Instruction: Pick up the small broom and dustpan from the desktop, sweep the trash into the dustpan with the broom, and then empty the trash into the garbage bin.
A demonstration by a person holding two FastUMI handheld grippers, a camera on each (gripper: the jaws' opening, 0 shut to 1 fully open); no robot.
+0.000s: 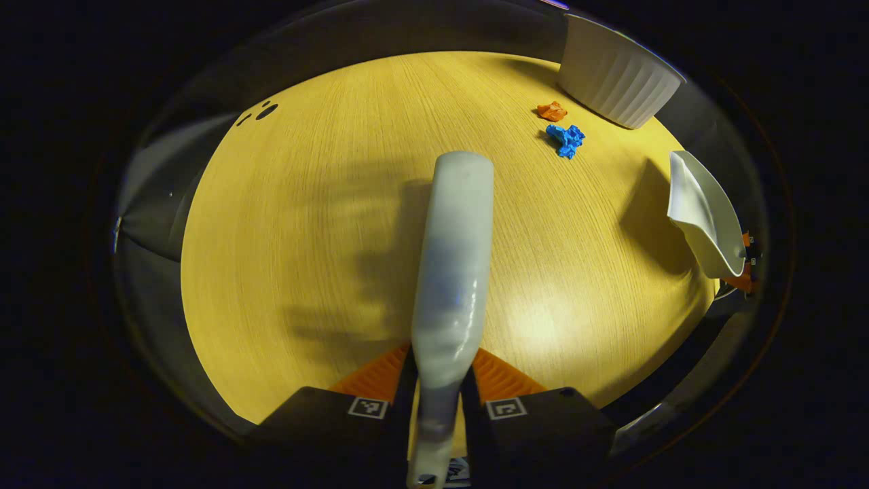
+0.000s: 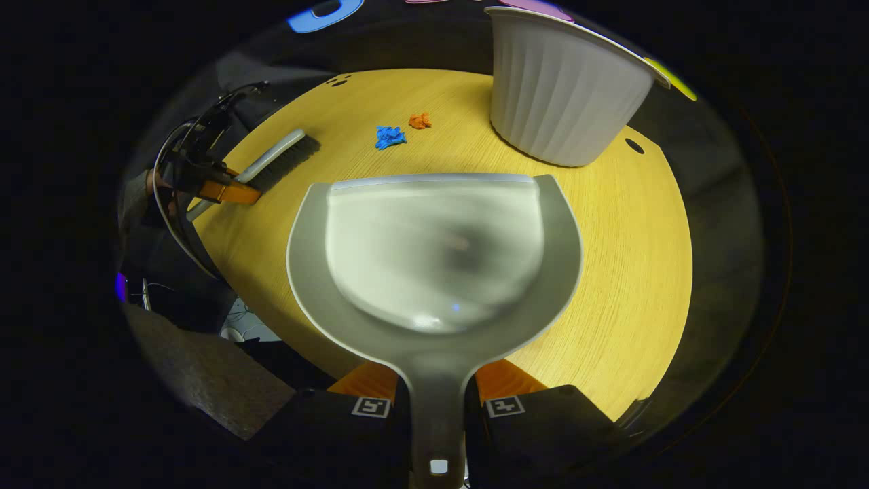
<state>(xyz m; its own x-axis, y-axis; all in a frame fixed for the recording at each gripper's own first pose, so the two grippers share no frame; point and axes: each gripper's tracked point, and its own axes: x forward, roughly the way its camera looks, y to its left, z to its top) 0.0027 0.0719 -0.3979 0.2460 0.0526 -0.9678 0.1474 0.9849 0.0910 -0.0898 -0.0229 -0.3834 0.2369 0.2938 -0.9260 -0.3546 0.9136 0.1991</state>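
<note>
My left gripper (image 1: pixel 441 370) is shut on the handle of the small broom (image 1: pixel 453 265), whose pale back points out over the wooden desktop (image 1: pixel 299 238). In the right gripper view the broom (image 2: pixel 280 159) hangs bristles-down at the table's left edge, held by the left gripper (image 2: pixel 227 191). My right gripper (image 2: pixel 436 384) is shut on the handle of the grey dustpan (image 2: pixel 434 258), held above the table. The dustpan (image 1: pixel 706 217) also shows at the right edge of the left gripper view. A blue scrap (image 1: pixel 565 140) (image 2: pixel 390 137) and an orange scrap (image 1: pixel 552 111) (image 2: pixel 420 121) lie side by side near the bin.
A white ribbed garbage bin (image 2: pixel 563 95) (image 1: pixel 618 75) stands on the desktop (image 2: pixel 631 272) just beyond the scraps. Small dark holes (image 1: pixel 266 111) (image 2: pixel 635 146) mark the tabletop near its edges. A person's hand and cables are behind the left gripper.
</note>
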